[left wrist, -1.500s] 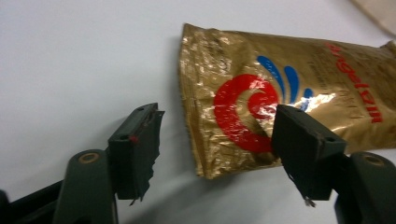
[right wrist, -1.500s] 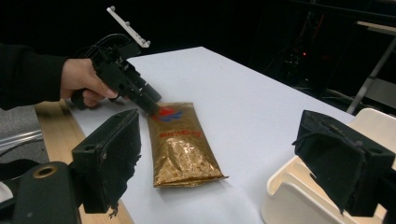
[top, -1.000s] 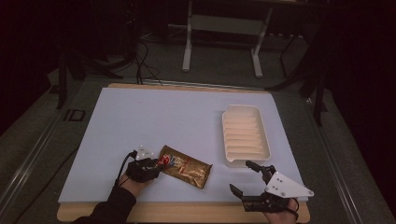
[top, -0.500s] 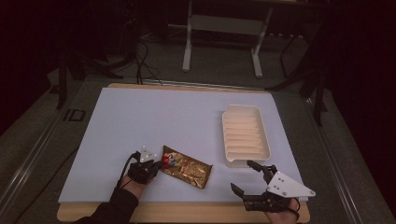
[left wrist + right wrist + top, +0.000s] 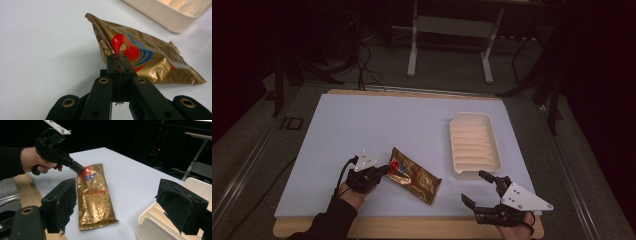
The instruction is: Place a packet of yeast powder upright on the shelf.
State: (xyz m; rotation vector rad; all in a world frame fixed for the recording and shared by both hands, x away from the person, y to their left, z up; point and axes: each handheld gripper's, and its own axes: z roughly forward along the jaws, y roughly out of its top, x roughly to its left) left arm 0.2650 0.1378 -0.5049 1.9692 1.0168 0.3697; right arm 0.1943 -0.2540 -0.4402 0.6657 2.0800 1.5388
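We see a cream ribbed tray (image 5: pixel 475 145) standing on the right half of the white table (image 5: pixel 377 125), and its ridged inside holds nothing that we can make out; in the right gripper view its near corner (image 5: pixel 155 225) sits low at the right, between the two jaws. The gold snack packet (image 5: pixel 414 175) lies flat on the table left of the tray and apart from it, near the front edge, slanting from upper left to lower right in the high view. Its foil is shiny and creased, with a red and blue swirl mark near one end and red lettering along the middle (image 5: pixel 93 192). We find the left gripper (image 5: pixel 117 63) with its jaws pressed together on the crimped end seam of the packet, beside the red mark, and that end is raised slightly off the table. The right gripper (image 5: pixel 481 187) hovers low over the table's front right corner, just in front of the tray, its jaws spread wide and holding nothing.
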